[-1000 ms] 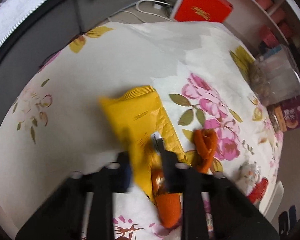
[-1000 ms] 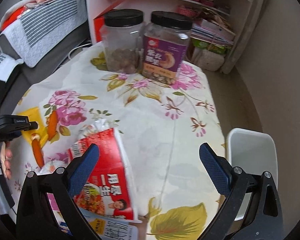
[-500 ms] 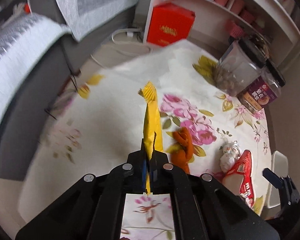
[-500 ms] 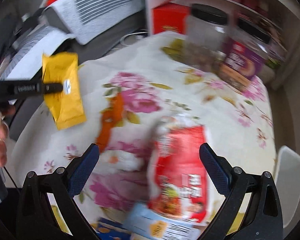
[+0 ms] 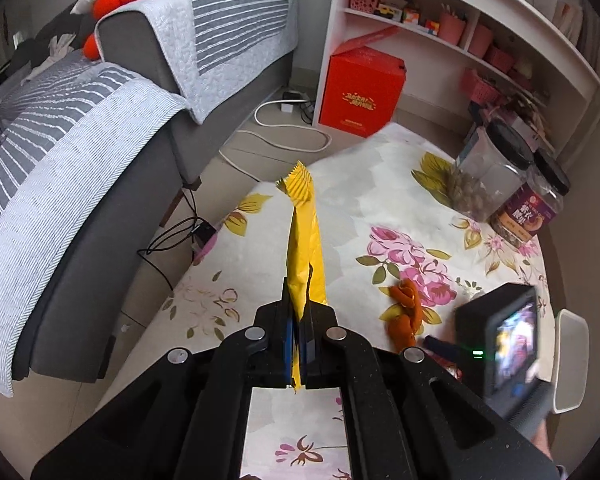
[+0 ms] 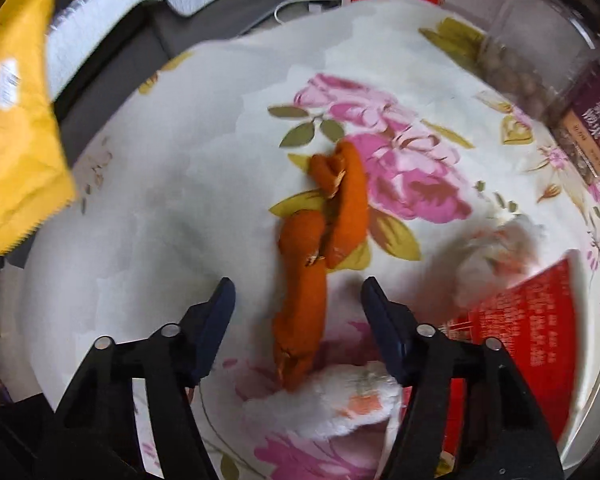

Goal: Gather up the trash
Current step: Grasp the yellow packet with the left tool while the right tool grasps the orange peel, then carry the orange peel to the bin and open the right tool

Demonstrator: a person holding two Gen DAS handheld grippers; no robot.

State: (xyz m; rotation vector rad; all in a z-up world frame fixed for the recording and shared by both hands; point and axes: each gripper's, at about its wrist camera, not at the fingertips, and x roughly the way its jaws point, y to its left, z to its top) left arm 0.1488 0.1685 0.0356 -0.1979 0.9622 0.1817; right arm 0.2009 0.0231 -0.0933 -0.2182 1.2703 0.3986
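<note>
Left gripper [image 5: 297,340] clamped on yellow wrapper [image 5: 303,248], raised edge-on above floral tablecloth [image 5: 384,200], right gripper [image 6: 296,300] pointing down, jaws closing either side of orange peel [image 6: 320,240] on the cloth, pads not touching it, red packet [image 6: 532,320] just beside

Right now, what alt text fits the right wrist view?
The right gripper points down, jaws closing around orange peel on a floral tablecloth. A yellow wrapper hangs at the left edge, a red packet lies right, and jars stand behind.
</note>
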